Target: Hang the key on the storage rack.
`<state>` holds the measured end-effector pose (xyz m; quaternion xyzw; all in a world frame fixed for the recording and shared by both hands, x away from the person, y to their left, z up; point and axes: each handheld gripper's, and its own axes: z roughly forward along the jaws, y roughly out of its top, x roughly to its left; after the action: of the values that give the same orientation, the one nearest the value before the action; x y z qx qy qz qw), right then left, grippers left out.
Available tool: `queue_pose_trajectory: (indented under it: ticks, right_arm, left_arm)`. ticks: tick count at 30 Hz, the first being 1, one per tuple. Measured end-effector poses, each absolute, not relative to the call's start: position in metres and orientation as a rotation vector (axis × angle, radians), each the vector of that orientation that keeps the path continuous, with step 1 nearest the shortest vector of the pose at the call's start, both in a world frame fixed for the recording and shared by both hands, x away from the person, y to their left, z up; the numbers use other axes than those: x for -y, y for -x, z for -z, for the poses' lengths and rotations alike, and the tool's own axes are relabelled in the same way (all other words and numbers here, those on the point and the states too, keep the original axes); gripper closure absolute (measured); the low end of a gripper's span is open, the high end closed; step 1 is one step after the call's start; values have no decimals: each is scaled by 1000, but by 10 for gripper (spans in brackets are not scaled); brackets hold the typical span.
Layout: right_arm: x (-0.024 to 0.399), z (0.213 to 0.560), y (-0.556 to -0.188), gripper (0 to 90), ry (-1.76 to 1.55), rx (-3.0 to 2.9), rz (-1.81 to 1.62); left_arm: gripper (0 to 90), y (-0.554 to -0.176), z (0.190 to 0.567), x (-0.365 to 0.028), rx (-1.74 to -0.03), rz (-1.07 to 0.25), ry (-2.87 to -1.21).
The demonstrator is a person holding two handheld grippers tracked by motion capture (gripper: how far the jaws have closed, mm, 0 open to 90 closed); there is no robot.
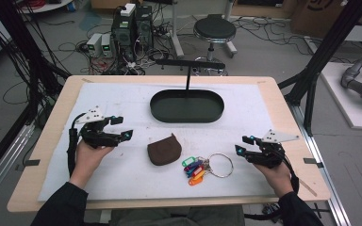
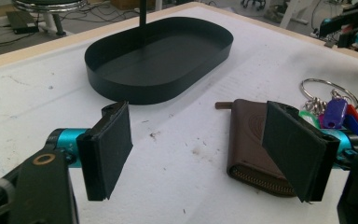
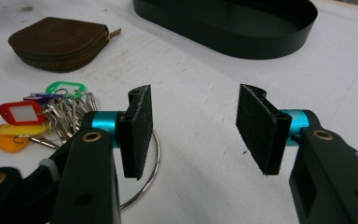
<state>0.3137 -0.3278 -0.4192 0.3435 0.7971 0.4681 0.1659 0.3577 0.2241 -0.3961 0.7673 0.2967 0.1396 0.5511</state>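
In the lower middle of the high view, a bunch of keys with coloured plastic tags on a large steel ring (image 1: 206, 166) is lying flat on the white table cover (image 1: 122, 101), with a small brown leather zip pouch (image 1: 164, 149) just beside it on the left. The right gripper (image 1: 240, 145) is sitting at the right of that view, pointing leftward toward the ring, which is the near end of the bunch. In the right gripper view its two black jaws are standing apart with nothing pinched; the thin ring (image 3: 151, 175) is curving under and around the left jaw, while the tags (image 3: 21, 121) are fanning away to the left edge.

So the bunch's long axis is running from ring to tags, roughly in line with the right gripper's reach, and the ring end is lying nearest that hand. The right hand looks clearly better placed than the left for a pick at the ring.

The left gripper (image 1: 121, 127) is hovering at the left, jaws spread wide and empty, with the pouch (image 2: 249, 140) lying ahead of its right jaw. The black oval metal tray (image 1: 187, 106) is sitting well apart, toward the top middle.
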Motion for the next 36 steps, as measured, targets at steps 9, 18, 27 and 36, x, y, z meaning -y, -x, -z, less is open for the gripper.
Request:
queue_pose_trajectory:
  ticks: [9,18,27,36]
  right_arm:
    - [320,433,-309,556,-1038,-2310,-1257]
    - [301,444,-308,694,-1012,-2422,-1146]
    - [293,449,-309,769,-990,-2468,-1055]
    - [291,449,-308,883,-994,-2465,-1058]
  left_arm:
    - [245,-360,397,-226,-714,-329,-1805]
    - [245,-359,396,-225,-713,-331,-1809]
    - [245,-358,396,-226,-717,-328,-1818]
    - [245,-357,395,-224,-717,-334,-1822]
